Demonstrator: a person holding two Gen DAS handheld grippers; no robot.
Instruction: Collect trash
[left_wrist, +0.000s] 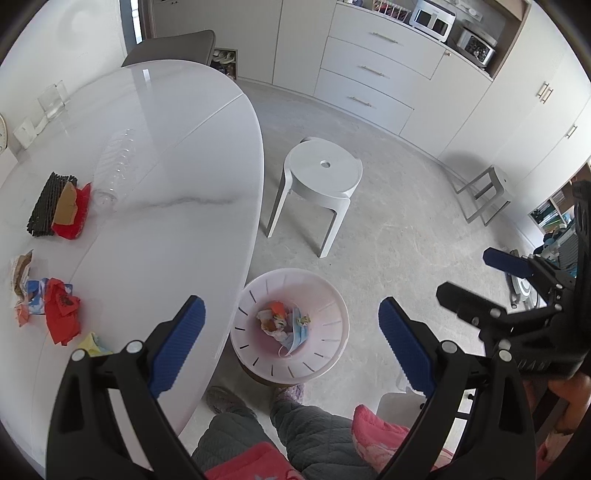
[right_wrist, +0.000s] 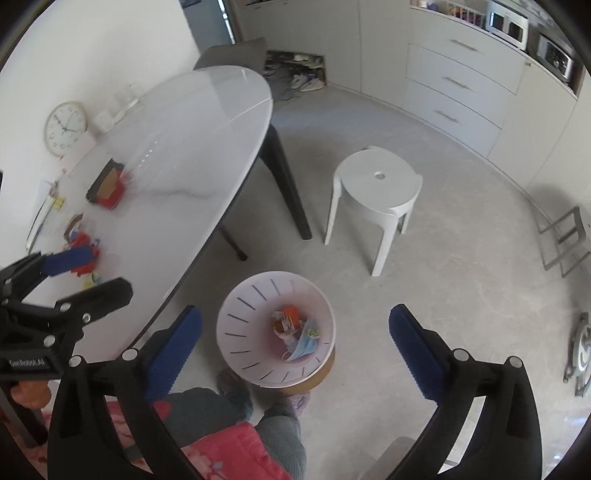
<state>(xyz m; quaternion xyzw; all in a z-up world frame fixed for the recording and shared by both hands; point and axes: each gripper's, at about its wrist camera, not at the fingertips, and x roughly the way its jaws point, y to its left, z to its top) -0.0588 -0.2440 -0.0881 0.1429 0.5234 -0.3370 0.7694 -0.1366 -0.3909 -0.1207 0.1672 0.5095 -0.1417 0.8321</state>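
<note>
Both grippers, left gripper (left_wrist: 291, 321) and right gripper (right_wrist: 295, 328), spread empty above pale pink slotted plastic bin (left_wrist: 332, 314) holding some scraps; red crumpled wrappers (left_wrist: 61, 317) left on white marble table (left_wrist: 159, 184) at 9 o'clock.

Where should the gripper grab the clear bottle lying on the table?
Probably across the ribbed middle of the bottle, coming down from above. It lies on its side on the table, so its round body is open on both flanks. Its neck points toward the red wrapper, which crowds that end.
</note>
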